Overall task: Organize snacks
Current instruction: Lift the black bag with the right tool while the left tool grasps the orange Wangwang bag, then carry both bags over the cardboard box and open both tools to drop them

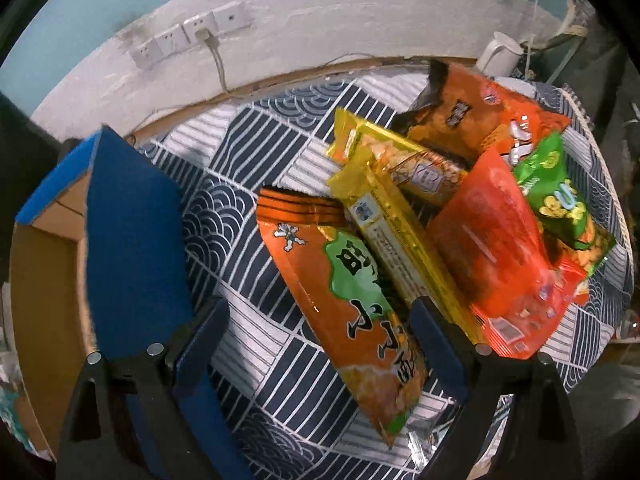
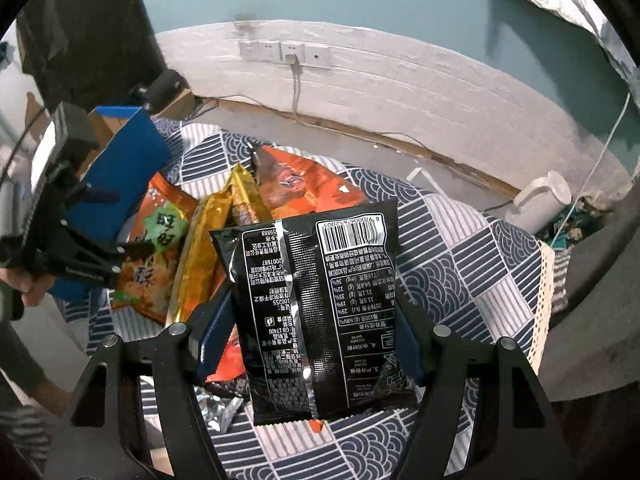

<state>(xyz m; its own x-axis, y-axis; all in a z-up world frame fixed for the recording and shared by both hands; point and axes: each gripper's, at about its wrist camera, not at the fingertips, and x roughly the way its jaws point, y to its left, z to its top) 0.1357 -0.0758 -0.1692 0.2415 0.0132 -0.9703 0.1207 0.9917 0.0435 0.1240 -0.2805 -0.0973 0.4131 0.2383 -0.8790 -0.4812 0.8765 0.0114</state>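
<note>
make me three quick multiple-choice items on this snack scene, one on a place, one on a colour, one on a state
1. Where does the blue-flapped cardboard box stand relative to the snack pile in the left wrist view?
A. left of it
B. right of it
C. on top of it

2. What colour is the back of the foil snack bag with the barcode between the right gripper fingers?
A. green
B. black
C. yellow

3. What is the state of the left gripper?
A. shut on a bag
B. open, with the orange snack bag with the green patch between its fingers
C. out of view

Key: 1 A, the box sits at the left edge of the patterned navy and white cloth. 2 B, the printed back is black. 3 B, its fingers stand wide apart on either side of the bag.
</note>
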